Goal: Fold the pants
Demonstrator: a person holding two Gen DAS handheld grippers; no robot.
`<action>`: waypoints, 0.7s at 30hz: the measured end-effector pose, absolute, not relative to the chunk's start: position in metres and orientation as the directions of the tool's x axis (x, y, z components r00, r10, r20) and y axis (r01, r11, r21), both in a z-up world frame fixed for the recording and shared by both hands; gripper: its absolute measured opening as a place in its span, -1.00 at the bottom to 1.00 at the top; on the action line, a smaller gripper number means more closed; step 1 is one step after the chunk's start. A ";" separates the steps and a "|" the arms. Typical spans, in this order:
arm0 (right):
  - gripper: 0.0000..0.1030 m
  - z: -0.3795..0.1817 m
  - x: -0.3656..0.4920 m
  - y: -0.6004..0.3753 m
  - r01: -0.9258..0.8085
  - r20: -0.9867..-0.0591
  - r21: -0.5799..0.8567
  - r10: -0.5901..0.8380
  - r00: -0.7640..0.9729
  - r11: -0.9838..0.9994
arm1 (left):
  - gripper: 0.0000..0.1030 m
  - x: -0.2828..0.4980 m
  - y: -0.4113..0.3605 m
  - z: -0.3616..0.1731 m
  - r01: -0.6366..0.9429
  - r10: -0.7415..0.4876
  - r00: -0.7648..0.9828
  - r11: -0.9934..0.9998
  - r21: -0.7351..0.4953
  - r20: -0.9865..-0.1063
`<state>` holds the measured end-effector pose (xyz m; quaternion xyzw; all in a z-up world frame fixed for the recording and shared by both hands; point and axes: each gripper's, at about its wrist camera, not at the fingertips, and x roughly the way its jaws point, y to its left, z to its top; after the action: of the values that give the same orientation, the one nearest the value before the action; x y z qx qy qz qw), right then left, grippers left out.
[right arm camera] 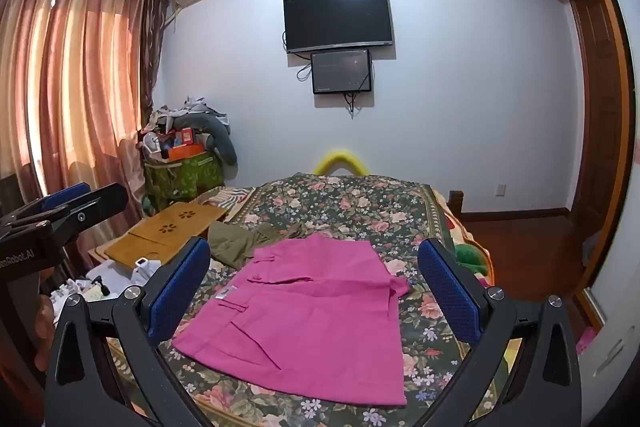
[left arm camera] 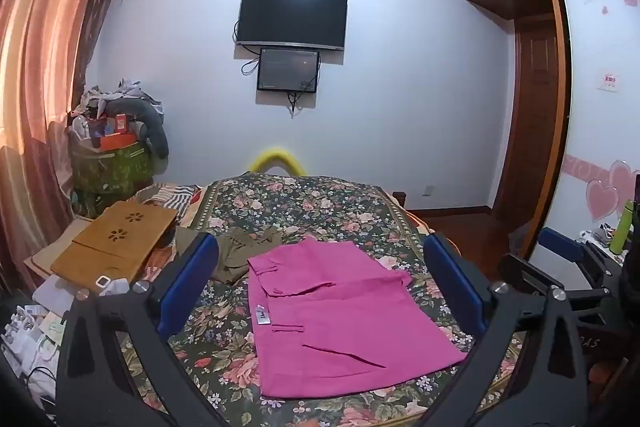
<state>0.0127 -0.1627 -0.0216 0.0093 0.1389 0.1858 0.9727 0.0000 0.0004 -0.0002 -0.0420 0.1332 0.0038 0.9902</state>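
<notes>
Folded pink pants on a floral bed, both grippers spread wide.

The pink pants (left arm camera: 340, 315) lie flat (already folded) on the bedspread (left arm camera: 320, 203), near an olive garment (left arm camera: 236, 255) at far left; the left gripper (left arm camera: 320, 283) and right gripper (right arm camera: 316, 287) hover empty above.

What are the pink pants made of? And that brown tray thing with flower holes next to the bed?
The pink pants look like thin woven cloth, maybe cotton: matte, lying flat with soft creases and stitched seams. The brown tray looks like wood or bamboo: a stiff, flat board, smooth honey-coloured surface, with flower shapes cut cleanly through it. I can't tell which from here.
</notes>
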 end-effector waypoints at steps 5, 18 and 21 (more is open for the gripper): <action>1.00 -0.021 0.013 -0.162 -0.358 -0.268 0.068 0.363 0.892 0.931 | 1.00 0.000 -0.001 -0.001 -0.027 0.009 0.964 0.998 -0.062 -0.267; 1.00 -0.021 0.013 -0.162 -0.357 -0.267 0.070 0.362 0.893 0.932 | 1.00 0.003 0.000 -0.005 -0.021 -0.001 0.964 0.997 -0.079 -0.268; 1.00 -0.019 0.013 -0.160 -0.355 -0.267 0.071 0.361 0.894 0.932 | 1.00 0.003 -0.001 -0.005 -0.020 -0.002 0.964 0.997 -0.080 -0.267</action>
<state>0.0134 -0.1600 -0.0189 0.0101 0.1392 0.1839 0.9730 0.0028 -0.0005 -0.0051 -0.0409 0.1347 0.0045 0.9900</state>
